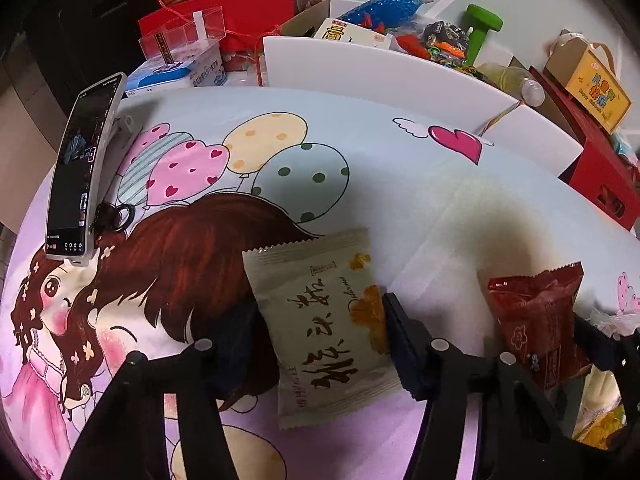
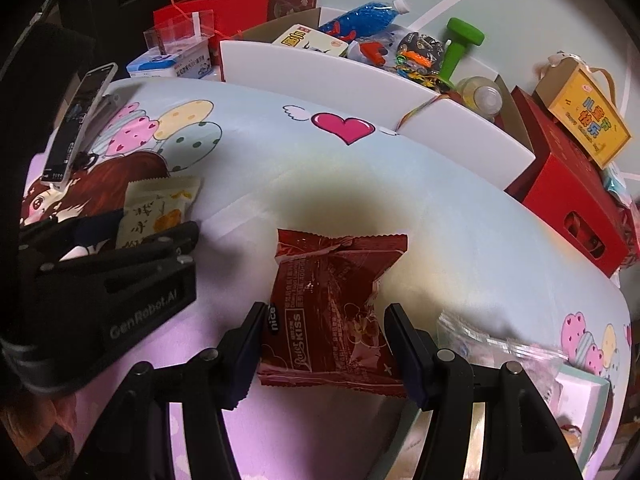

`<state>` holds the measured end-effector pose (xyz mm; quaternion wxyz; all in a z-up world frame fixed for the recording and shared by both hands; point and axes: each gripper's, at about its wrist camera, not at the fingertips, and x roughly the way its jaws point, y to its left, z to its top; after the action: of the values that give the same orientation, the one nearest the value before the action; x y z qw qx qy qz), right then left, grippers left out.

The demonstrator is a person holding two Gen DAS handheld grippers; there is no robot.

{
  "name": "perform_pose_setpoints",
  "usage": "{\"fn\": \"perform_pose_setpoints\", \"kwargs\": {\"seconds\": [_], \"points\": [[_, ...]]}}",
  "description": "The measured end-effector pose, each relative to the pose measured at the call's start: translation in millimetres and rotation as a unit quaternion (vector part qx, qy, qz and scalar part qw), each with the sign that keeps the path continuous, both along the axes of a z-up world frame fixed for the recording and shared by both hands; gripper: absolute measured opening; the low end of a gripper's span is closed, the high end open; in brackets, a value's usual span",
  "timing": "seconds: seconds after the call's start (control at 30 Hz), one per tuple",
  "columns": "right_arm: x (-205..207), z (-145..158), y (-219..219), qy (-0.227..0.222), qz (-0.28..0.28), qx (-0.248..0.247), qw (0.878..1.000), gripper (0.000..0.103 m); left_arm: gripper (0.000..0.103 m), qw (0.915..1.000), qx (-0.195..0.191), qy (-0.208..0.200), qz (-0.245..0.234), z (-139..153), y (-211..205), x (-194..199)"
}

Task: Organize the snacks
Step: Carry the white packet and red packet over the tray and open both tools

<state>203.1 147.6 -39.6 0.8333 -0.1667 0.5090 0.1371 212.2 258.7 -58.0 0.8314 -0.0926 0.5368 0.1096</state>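
Observation:
A cream snack packet [image 1: 320,320] with dark brush lettering sits between the fingers of my left gripper [image 1: 320,304], which is shut on its two sides and holds it over the cartoon-print tablecloth [image 1: 360,168]. My right gripper [image 2: 327,309] is shut on a red snack packet [image 2: 332,280], held upright just to the right. In the right wrist view, the left gripper [image 2: 156,224] shows at the left edge with the cream packet [image 2: 160,204]. The left wrist view has the red packet [image 1: 536,320] at its right. Both packets cast shadows on the cloth.
A phone on a stand [image 1: 84,168] is at the table's left. White panels [image 2: 320,72] fence the far edge, with red boxes [image 2: 568,192], a yellow box [image 2: 588,120], a green dumbbell [image 2: 460,48] and bottles behind. A clear plastic bag [image 2: 492,344] and a pale box [image 2: 580,400] lie near right.

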Motion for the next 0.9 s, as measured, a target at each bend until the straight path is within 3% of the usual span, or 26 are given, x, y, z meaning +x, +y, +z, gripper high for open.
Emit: {"fn": "perform_pose_setpoints", "kwargs": {"seconds": [0.57, 0.9], "points": [[-56, 40, -13, -0.025, -0.018, 0.032, 0.999, 0.063, 0.059, 0.9987, -0.04, -0.03, -0.012, 46, -5, -31], [-101, 56, -40, -0.053, -0.06, 0.046, 0.996, 0.063, 0.059, 0.9983, -0.024, -0.049, -0.022, 74, -30, -75]]}}
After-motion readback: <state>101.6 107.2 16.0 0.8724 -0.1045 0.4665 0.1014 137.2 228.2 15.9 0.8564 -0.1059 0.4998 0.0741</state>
